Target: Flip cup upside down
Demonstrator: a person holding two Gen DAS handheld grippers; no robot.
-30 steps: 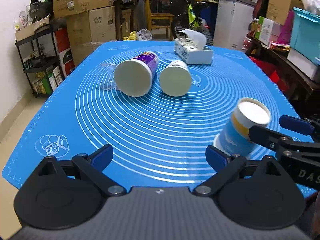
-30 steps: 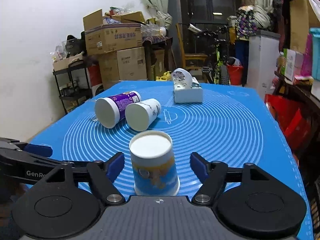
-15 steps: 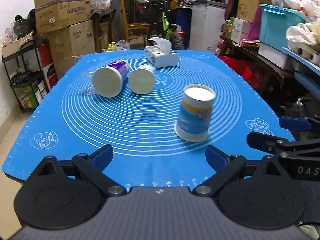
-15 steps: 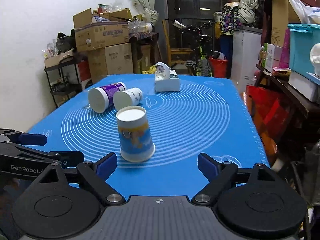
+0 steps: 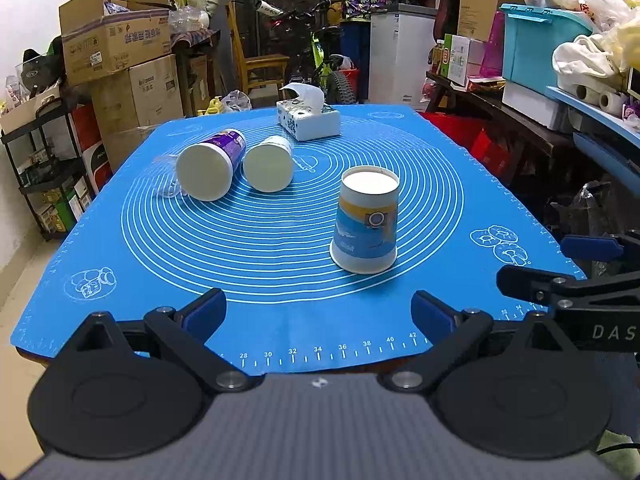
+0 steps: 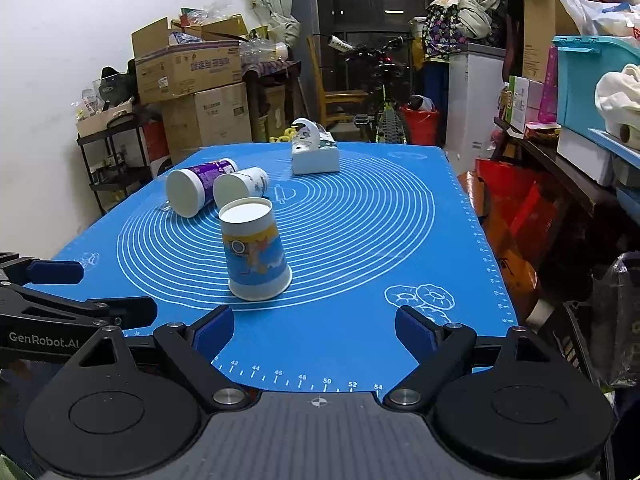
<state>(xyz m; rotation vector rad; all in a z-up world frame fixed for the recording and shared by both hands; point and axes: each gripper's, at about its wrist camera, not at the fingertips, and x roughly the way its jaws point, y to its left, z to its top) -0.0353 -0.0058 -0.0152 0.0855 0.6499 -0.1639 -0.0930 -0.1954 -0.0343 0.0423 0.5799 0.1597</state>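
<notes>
The cup [image 5: 366, 220] stands upside down on the mat [image 5: 280, 240], wide mouth down and flat base up, at about 1 o'clock from the left gripper [image 5: 318, 312] and 11 o'clock from the right gripper [image 6: 314, 328]. I judge the flip is done, because the rim sits flat on the mat and nothing holds the cup.

Both grippers are spread wide and empty. They hang over the near edge of the mat, apart from the cup. This seems a rest position, with both tools clear of the cup.

Two other cups lie on their sides at 11 o'clock, further away: a purple cup [image 5: 212, 168] and a white cup [image 5: 269, 164], just beside each other, with their bases toward the cameras. A clear object [image 5: 164, 178] lies just left of the purple cup; I cannot tell what it is. A tissue box [image 5: 310, 122] stands at 12 o'clock, near the far edge. Nothing stands between the grippers and the cup.
</notes>
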